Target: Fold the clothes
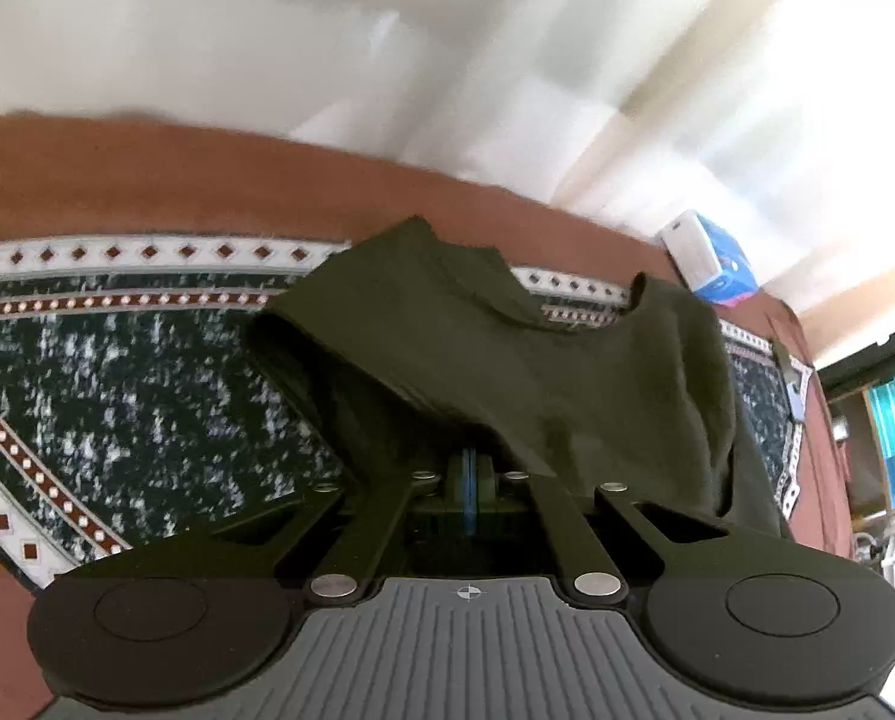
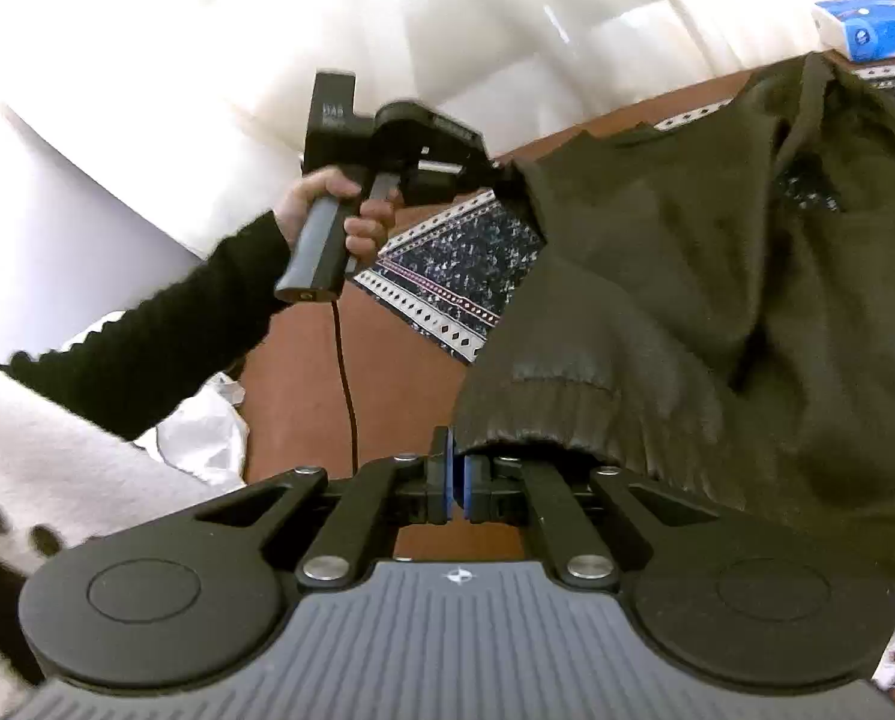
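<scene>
Gripping the olive sweater (image 2: 717,276), both jaws clamped, above the patterned cloth (image 1: 117,372).

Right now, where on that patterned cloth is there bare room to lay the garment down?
Bare room: the speckled dark tablecloth left of the olive knitted sweater, inside its diamond border. Crowded at the far right edge, near the blue-and-white tissue pack.
</scene>
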Tool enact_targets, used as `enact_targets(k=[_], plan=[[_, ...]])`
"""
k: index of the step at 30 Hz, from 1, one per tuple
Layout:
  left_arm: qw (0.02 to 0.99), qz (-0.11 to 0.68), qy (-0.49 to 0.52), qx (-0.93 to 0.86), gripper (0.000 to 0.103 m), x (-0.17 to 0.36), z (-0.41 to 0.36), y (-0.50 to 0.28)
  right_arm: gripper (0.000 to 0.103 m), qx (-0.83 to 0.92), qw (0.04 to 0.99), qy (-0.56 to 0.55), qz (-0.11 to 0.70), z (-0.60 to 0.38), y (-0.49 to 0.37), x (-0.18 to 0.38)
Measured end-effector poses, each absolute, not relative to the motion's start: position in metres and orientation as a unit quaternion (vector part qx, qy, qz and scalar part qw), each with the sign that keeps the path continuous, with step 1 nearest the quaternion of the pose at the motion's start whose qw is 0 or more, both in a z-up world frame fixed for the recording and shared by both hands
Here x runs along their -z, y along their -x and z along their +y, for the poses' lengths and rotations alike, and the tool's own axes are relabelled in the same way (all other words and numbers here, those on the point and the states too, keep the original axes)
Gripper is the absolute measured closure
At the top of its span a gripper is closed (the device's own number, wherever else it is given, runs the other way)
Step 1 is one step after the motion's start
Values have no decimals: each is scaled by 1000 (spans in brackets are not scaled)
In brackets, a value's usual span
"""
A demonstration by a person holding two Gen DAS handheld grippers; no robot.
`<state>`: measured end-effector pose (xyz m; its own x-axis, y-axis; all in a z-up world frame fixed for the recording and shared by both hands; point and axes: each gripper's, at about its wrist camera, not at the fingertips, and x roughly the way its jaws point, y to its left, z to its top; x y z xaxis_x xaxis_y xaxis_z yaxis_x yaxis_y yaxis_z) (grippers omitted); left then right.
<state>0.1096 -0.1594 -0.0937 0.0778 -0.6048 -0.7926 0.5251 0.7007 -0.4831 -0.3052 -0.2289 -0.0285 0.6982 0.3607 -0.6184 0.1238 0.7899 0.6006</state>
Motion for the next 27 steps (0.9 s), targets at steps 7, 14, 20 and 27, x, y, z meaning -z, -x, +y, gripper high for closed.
enact_targets(k=[7,14,20,27], plan=[[700,531,-82,470,78,112,-141,-64,99,-41,849,-316,422,-246,319,55],[670,492,-144,537,43,123,-150,-17,99,-44,856,-305,414,-257,316,42],[677,454,-156,559,34,123,-170,-3,99,-33,857,-301,417,-262,315,36],[683,457,-129,555,32,122,-185,-8,99,-22,856,-308,415,-262,323,35]])
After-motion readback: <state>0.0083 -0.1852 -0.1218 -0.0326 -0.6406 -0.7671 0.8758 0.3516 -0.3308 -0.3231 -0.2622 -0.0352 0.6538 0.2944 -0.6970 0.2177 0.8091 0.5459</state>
